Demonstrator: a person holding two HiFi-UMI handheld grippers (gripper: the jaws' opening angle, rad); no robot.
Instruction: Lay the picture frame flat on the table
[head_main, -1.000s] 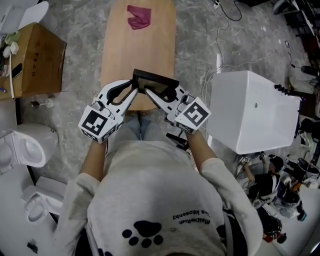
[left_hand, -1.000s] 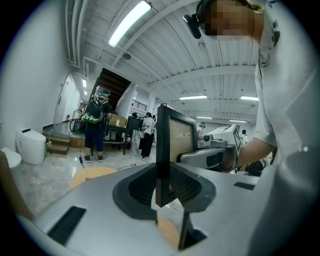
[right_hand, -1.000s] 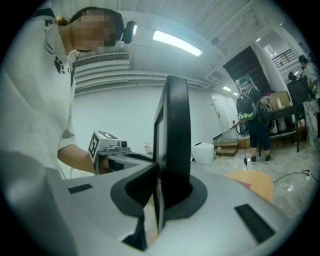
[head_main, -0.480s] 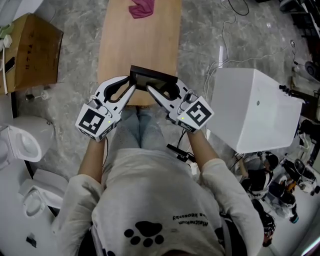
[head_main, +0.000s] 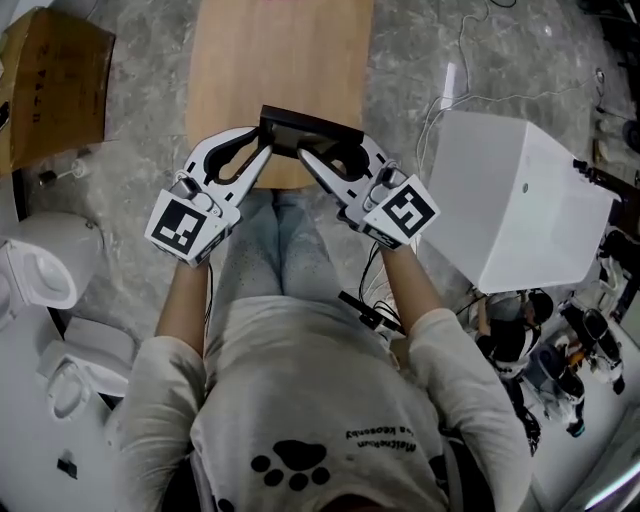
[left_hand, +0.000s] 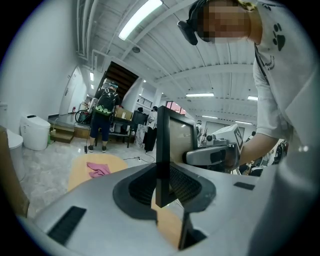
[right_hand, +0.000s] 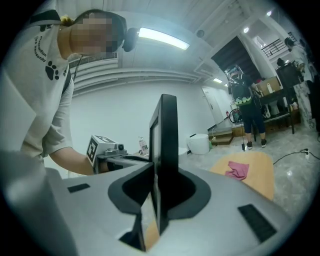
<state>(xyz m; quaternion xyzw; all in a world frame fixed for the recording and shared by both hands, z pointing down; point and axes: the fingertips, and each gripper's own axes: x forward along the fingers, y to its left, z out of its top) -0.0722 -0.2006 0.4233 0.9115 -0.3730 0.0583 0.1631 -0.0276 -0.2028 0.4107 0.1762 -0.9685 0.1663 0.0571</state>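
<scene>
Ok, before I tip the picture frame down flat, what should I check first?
1. Hold by left gripper: jaws clamped on one edge of the picture frame, ok.
2. Hold by right gripper: jaws clamped on the opposite edge, ok.
3. Frame over the table: above its near end, ok.
4. Frame's bottom edge touching the wood: cannot tell.
5. The pink cloth out of the way: at the far end, ok.

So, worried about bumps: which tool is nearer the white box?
Right. The right tool holds the picture frame on the white box side; the left tool, the far side.
</scene>
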